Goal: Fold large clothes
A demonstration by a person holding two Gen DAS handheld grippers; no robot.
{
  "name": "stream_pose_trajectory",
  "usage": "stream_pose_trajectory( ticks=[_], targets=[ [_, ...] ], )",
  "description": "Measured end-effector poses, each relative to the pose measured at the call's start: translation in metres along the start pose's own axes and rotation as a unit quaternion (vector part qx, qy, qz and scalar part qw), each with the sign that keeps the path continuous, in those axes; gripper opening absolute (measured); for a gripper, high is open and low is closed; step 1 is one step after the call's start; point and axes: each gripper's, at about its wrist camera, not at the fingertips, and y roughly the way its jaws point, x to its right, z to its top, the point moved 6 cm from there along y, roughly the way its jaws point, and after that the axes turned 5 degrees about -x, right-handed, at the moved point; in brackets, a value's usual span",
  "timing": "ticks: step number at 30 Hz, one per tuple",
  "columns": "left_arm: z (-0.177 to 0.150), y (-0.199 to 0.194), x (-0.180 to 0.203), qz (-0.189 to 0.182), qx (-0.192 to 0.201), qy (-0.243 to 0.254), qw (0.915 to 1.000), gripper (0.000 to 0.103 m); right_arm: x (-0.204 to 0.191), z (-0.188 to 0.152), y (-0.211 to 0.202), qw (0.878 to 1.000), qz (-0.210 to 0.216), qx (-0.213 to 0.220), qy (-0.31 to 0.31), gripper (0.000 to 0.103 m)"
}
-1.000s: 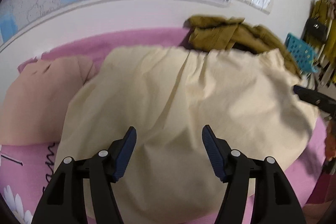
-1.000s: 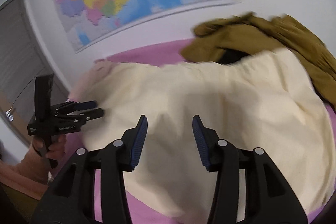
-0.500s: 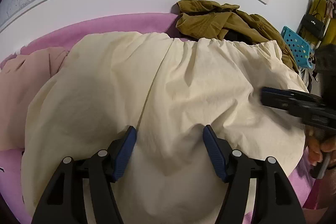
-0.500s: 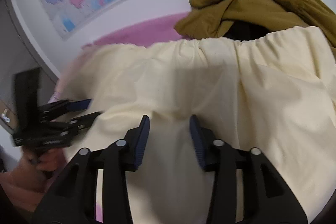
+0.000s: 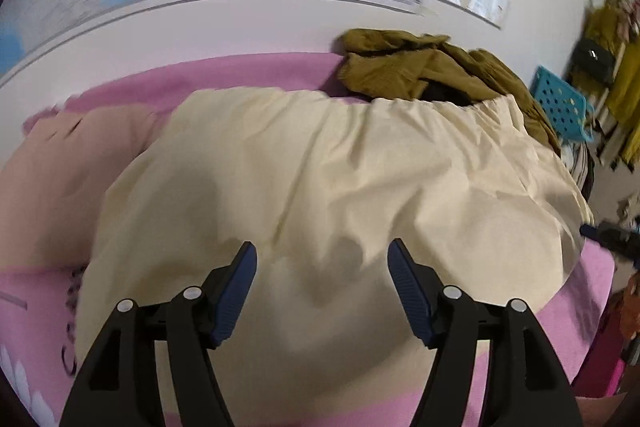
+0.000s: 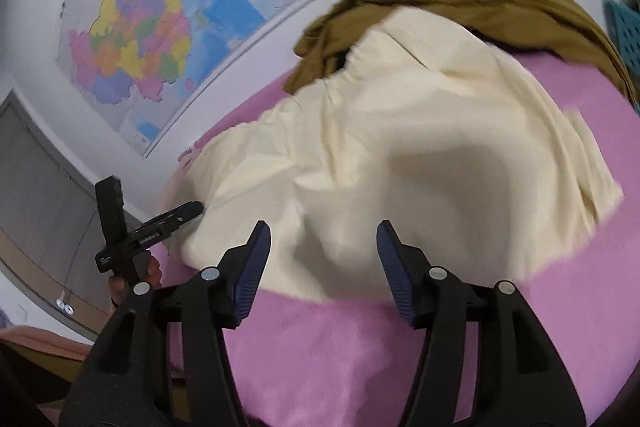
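Pink bed cover point(image 5: 248, 71) takes up most of both views, with the cream garment point(image 5: 340, 179) spread across its middle — gathered waistband edge toward the wall, so likely a skirt or wide trousers, can't tell which. Judging by how it lies: flattened out roughly, still wrinkled, no clean fold line visible, so I'd call this early, spread-and-smooth stage done at best and the actual folds all left. In the right wrist view its near-right part looks lumpy and maybe doubled over, but blur makes that uncertain. Olive-brown garment point(image 5: 424, 67) is bunched in a heap at the far edge by the wall, touching the cream one's waistband — untouched, still to fold. Peach-pink fabric point(image 5: 60, 179) sits to the left, partly under the cream piece; can't tell if it is clothing or bedding. Left gripper point(image 5: 322, 291) hovers over the cream garment's near edge, jaws spread, nothing between the pads. Right gripper point(image 6: 322, 267) sits above the near hem over bare pink cover, jaws spread too and they have just been opening, no cloth pinched. Next grab probably a hem corner on each side.
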Motion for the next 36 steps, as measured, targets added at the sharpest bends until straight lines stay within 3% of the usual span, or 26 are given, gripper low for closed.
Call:
stream_pose_trajectory(
  ticks=[6, 11, 16, 20, 24, 26, 31, 36],
  targets=[
    [-0.030, -0.027, -0.036, 0.006, 0.002, -0.044, 0.9990, 0.067, 0.018, -0.020, -0.007, 0.999, -0.004, -0.003, 0.032, 0.056],
    [-0.039, -0.034, -0.037, 0.032, 0.005, -0.041, 0.9986, 0.067, 0.006, -0.021, -0.007, 1.000, -0.013, 0.011, 0.009, 0.056],
    [-0.042, -0.036, -0.035, 0.036, 0.011, -0.042, 0.9984, 0.067, 0.004, -0.028, 0.003, 1.000, 0.001, -0.009, 0.018, 0.058],
    [-0.044, -0.036, -0.034, 0.034, 0.011, -0.039, 0.9986, 0.067, -0.015, -0.030, 0.004, 1.000, 0.000, -0.011, -0.013, 0.058],
    [-0.046, -0.037, -0.034, 0.031, 0.009, -0.039, 0.9987, 0.067, -0.060, -0.022, 0.006, 0.996, 0.002, -0.004, -0.094, 0.061],
    [-0.048, -0.039, -0.035, 0.027, 0.011, -0.042, 0.9987, 0.068, -0.087, -0.021, 0.017, 0.988, -0.010, -0.008, -0.154, 0.068],
    [-0.059, -0.047, -0.043, 0.006, 0.010, -0.059, 0.9982, 0.068, -0.147, -0.034, 0.068, 0.952, -0.050, -0.045, -0.300, 0.068],
    [-0.071, -0.054, -0.050, -0.003, 0.003, -0.074, 0.9972, 0.070, -0.178, -0.056, 0.112, 0.917, -0.061, -0.081, -0.386, 0.068]
  ],
)
